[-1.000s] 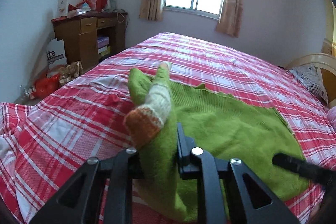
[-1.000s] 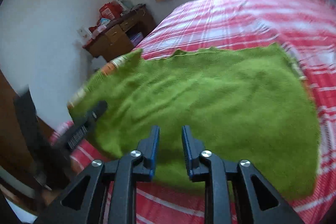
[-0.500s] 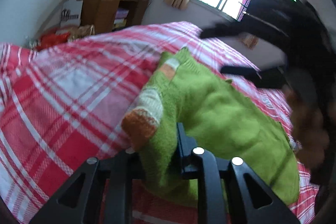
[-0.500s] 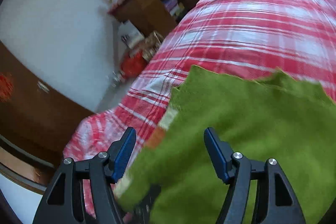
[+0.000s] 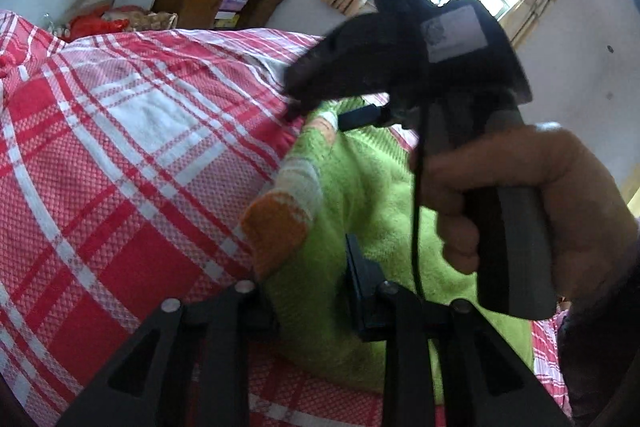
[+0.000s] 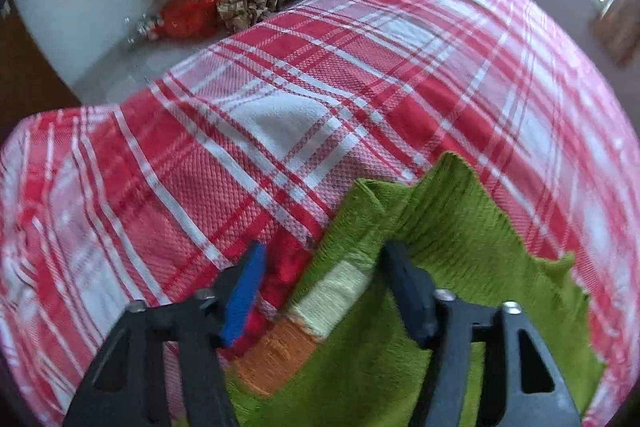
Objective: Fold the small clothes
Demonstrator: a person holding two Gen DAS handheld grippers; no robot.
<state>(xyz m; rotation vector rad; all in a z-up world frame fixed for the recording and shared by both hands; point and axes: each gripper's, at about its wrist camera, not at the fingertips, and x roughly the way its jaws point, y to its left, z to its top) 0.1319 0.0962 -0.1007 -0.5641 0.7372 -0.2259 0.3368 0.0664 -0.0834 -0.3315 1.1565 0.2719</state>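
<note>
Knitwear, soft and light: the green sweater [image 5: 384, 195] lies on the plaid bed [image 5: 132, 155], toward its near left edge, with 1 sleeve cuff [image 6: 320, 311] banded cream and orange. It will sag and stretch, never hold a crease by itself. The left tool [image 5: 310, 291] is easing apart, green knit bunched between its jaws. The right tool [image 6: 320, 287] is closing astride the cuff, pads not yet pressing. Best hold, I judge: the firmer ribbed cuff or hem.
</note>
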